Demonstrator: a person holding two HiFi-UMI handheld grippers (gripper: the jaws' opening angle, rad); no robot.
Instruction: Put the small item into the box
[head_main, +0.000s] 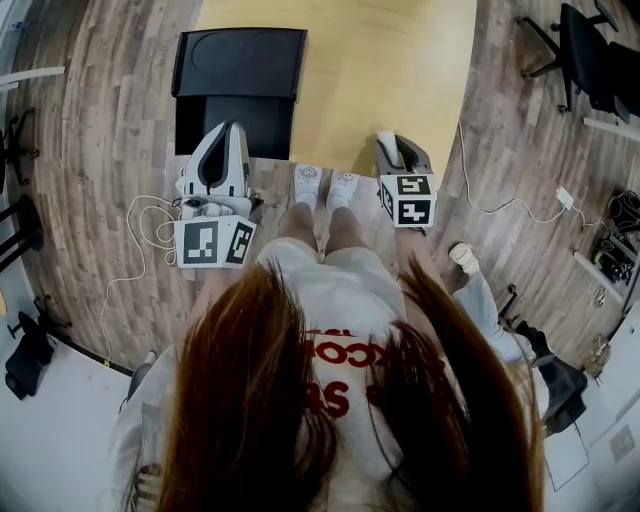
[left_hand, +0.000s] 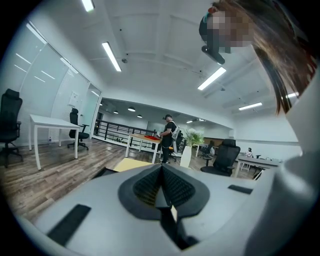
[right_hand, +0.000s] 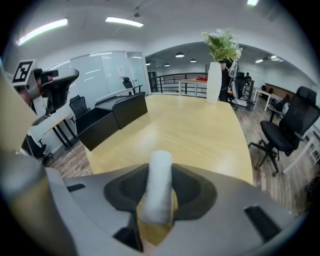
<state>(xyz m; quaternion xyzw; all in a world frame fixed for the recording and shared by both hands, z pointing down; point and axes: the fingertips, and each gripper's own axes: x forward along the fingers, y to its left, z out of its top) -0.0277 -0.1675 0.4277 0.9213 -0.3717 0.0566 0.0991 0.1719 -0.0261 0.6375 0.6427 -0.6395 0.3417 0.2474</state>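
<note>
Right tool (right_hand: 160, 196) grips white roll (right_hand: 159, 165); left tool (left_hand: 162, 189) closed; black box (head_main: 240, 65) well apart.

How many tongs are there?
2. The left tongs sit shut and empty by the black box. The right tongs, at the wooden table's near edge, grip a small white roll. None seem hidden.

Your work surface: a light wood table (head_main: 380, 80), top rounded at the far end. A black box (head_main: 240, 120) sits at its near left corner with the lid open; from these views you cannot tell whether it rests wholly on the top. A white vase (right_hand: 214, 85) of flowers stands at the far end. Under the table is a grey-brown plank floor (head_main: 100, 150), with a white cable and plug (head_main: 563, 197) lying on it.
</note>
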